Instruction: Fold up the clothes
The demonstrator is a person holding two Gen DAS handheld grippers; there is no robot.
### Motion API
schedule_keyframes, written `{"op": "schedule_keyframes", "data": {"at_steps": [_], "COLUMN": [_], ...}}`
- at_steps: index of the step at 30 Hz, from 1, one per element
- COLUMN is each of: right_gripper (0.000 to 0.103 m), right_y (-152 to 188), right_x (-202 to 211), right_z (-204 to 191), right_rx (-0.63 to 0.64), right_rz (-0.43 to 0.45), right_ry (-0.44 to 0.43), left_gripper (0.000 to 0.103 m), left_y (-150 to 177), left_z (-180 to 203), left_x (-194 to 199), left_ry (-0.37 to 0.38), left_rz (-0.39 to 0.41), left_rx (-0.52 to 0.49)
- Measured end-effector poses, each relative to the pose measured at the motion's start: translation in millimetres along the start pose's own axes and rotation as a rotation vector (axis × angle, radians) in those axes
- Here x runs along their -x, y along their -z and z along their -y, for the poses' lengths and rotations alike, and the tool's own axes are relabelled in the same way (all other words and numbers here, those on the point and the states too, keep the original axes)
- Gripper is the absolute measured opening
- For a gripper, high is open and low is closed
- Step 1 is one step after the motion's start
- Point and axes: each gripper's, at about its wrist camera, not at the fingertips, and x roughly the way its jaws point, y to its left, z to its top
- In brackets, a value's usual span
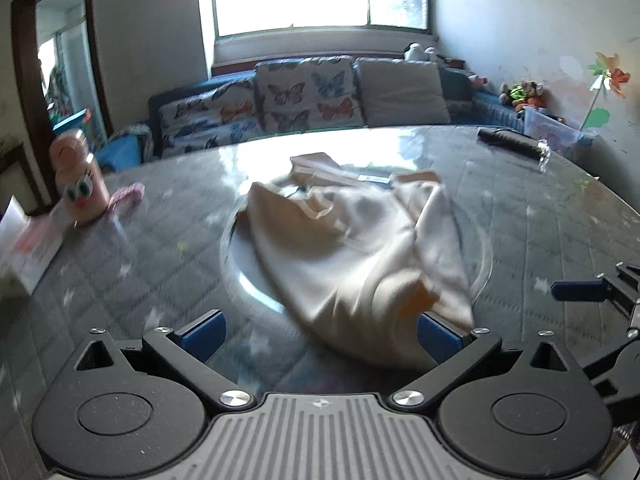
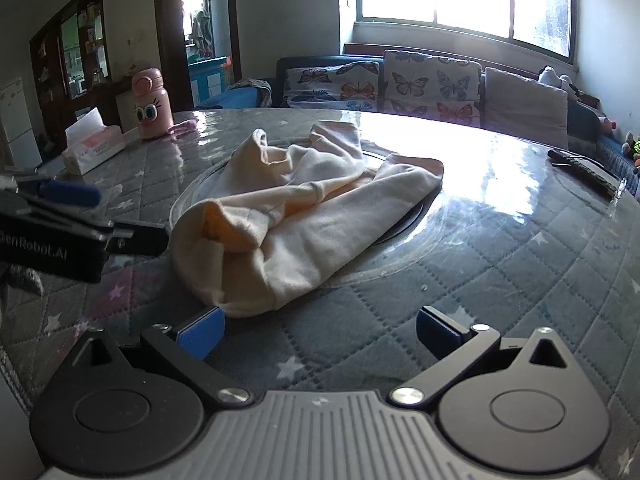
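Note:
A cream garment (image 1: 356,248) lies crumpled on the round glass turntable (image 1: 240,268) in the middle of the table; it also shows in the right wrist view (image 2: 304,212). My left gripper (image 1: 320,334) is open, its jaws wide apart, with the garment's near edge lying between them and over the right finger. My right gripper (image 2: 318,332) is open and empty, just in front of the garment's near end. The right gripper's blue finger (image 1: 576,290) shows at the right edge of the left wrist view; the left gripper (image 2: 60,200) shows at the left edge of the right wrist view.
A pink cartoon bottle (image 2: 149,104) and a tissue box (image 2: 94,146) stand at the table's far left. A dark remote-like object (image 2: 584,172) lies at the far right. A quilted grey cloth under clear plastic (image 2: 500,280) covers the table. A sofa with butterfly cushions (image 2: 432,84) stands behind.

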Motion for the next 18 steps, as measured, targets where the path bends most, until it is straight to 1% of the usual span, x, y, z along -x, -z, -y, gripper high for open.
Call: {"op": "schedule_keyframes", "data": {"at_steps": [3,7,9,12,14,17,18], "right_gripper": [0.103,0.103,0.103,0.103,0.103,0.103,0.103], "right_y": [-3.9,-6.0,-5.9,-5.4,-5.0,-5.7,-5.9], "right_x": [-2.8,-7.2,-9.6,-13.1,-14.7,-16.4,-16.6], "right_z": [4.7,9.9,12.6,17.4,20.8,24.7,26.2], "right_rx": [-0.008,-0.018,-0.024,-0.035,-0.042,-0.047,-0.049], "right_rz": [0.003,0.002,-0.002,-0.008,-0.010,-0.010,-0.010], "right_ry": [0.001,0.005,0.009,0.011,0.013,0.015,0.016], "left_gripper": [0.102,0.097,0.090,0.088,0.084,0.064,0.048], "left_y": [-13.9,-31.3,-36.9,-43.0,-44.4,-43.4,-43.1], "left_z": [7.0,18.1,24.8,32.5,36.7,38.8,37.9], "left_x": [-7.5,-24.1,-34.8,-53.7,-65.8,-81.7,-84.5], "left_ry": [0.015,0.062,0.076,0.097,0.102,0.109,0.109], "left_rz": [0.020,0.021,0.012,-0.011,-0.029,-0.057,-0.064], "left_rx": [-0.020,-0.045,-0.060,-0.078,-0.089,-0.098,-0.094]}}
